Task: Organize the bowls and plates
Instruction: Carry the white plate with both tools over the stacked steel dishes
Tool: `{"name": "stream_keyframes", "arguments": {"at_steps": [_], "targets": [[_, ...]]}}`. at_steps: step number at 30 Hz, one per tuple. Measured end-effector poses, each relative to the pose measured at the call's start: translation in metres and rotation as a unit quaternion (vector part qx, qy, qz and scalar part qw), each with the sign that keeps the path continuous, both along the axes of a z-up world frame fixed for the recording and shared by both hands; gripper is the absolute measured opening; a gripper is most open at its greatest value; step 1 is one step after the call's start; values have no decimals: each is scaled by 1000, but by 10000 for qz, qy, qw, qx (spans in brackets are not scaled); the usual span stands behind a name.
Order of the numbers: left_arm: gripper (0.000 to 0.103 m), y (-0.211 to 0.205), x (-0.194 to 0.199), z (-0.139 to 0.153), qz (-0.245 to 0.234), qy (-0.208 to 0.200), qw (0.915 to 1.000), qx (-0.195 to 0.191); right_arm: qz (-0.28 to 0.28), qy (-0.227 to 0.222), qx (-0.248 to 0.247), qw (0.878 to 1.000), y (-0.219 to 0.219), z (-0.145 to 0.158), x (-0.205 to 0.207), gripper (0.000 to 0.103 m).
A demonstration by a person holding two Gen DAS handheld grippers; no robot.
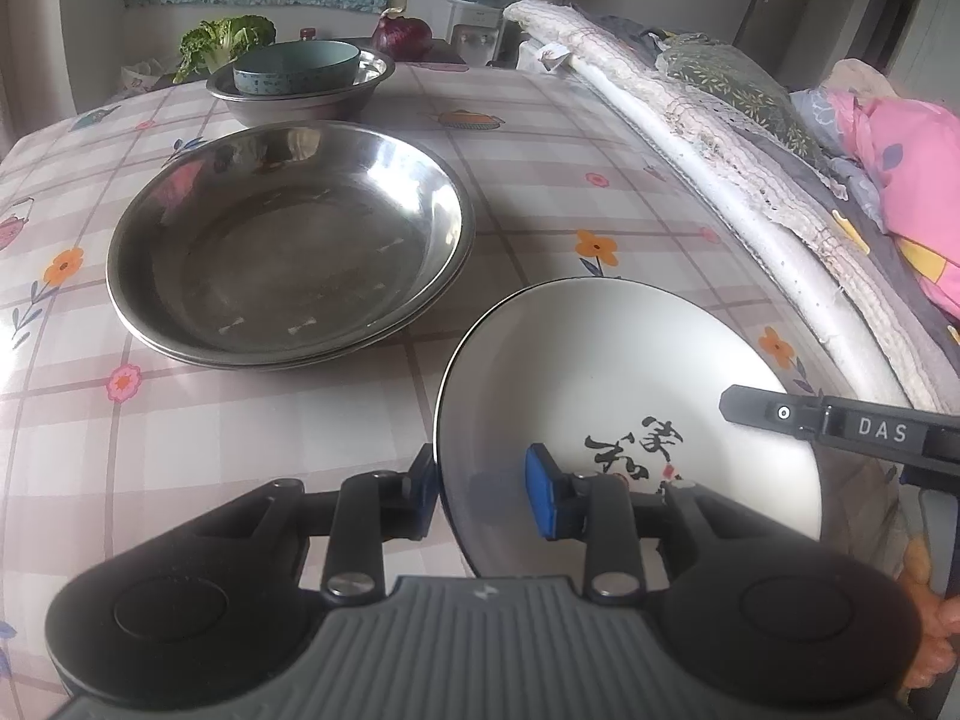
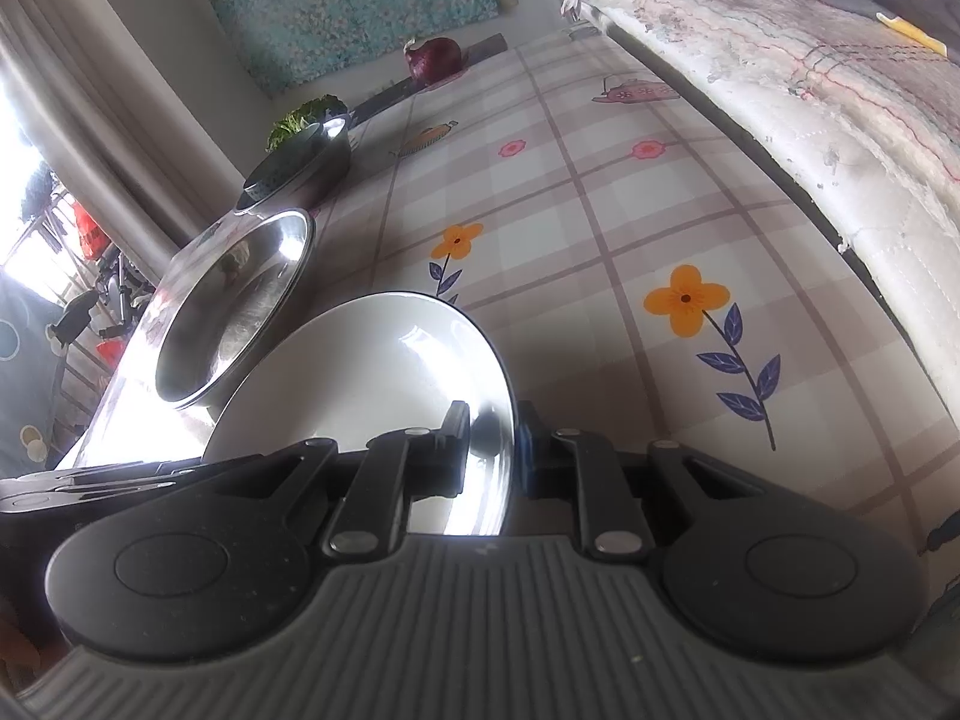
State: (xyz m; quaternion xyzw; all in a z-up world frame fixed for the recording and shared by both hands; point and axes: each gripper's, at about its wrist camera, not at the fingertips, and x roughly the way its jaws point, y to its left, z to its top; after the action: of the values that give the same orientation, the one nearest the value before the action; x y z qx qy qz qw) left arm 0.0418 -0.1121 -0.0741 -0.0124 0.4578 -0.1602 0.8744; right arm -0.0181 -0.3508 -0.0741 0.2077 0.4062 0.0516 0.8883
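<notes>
Left wrist view is showing the white plate (image 1: 624, 396) with black brush lettering, tilted off the checked floral tablecloth (image 1: 252, 438), and I am gripping it from 2 sides. My left gripper (image 1: 486, 489) is straddling the plate's near left rim, 1 blue pad (image 1: 543, 495) lying on the inner face and the other finger sitting outside the rim, so the jaws are clamped on the plate. My right gripper (image 1: 750, 411) is reaching in from the right edge of that view, its black finger lying over the plate's right side.

Right wrist view is showing the same plate (image 2: 384, 372) edge-on between my right gripper's (image 2: 492, 450) fingers, which are pinching its rim, jaws nearly together with only the rim between them.

Just beyond the plate, 2 steel plates (image 1: 288, 246) are sitting stacked on the cloth. Farther back a steel basin (image 1: 300, 96) is holding a pale green bowl (image 1: 297, 66). Behind those, leafy greens (image 1: 225, 42) and a red onion (image 1: 401, 33) are lying near the far edge. A quilted cover (image 1: 720, 138) is running along the table's right side, with pink bedding (image 1: 900, 168) past it
</notes>
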Motion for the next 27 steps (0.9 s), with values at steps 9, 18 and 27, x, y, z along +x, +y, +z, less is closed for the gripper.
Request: {"name": "stream_keyframes", "arguments": {"at_steps": [9,18,27], "targets": [[31,-6,-2,1,-14,-92,9996,262,45,-8,15,10000,2,0,5,15],[32,-11,0,-2,-8,-142,9990,433,133,-57,-34,9999,1,-1,2,14],[34,-13,-1,-2,-26,-105,9989,449,195,6,-29,9998,1,-1,-5,14]]}}
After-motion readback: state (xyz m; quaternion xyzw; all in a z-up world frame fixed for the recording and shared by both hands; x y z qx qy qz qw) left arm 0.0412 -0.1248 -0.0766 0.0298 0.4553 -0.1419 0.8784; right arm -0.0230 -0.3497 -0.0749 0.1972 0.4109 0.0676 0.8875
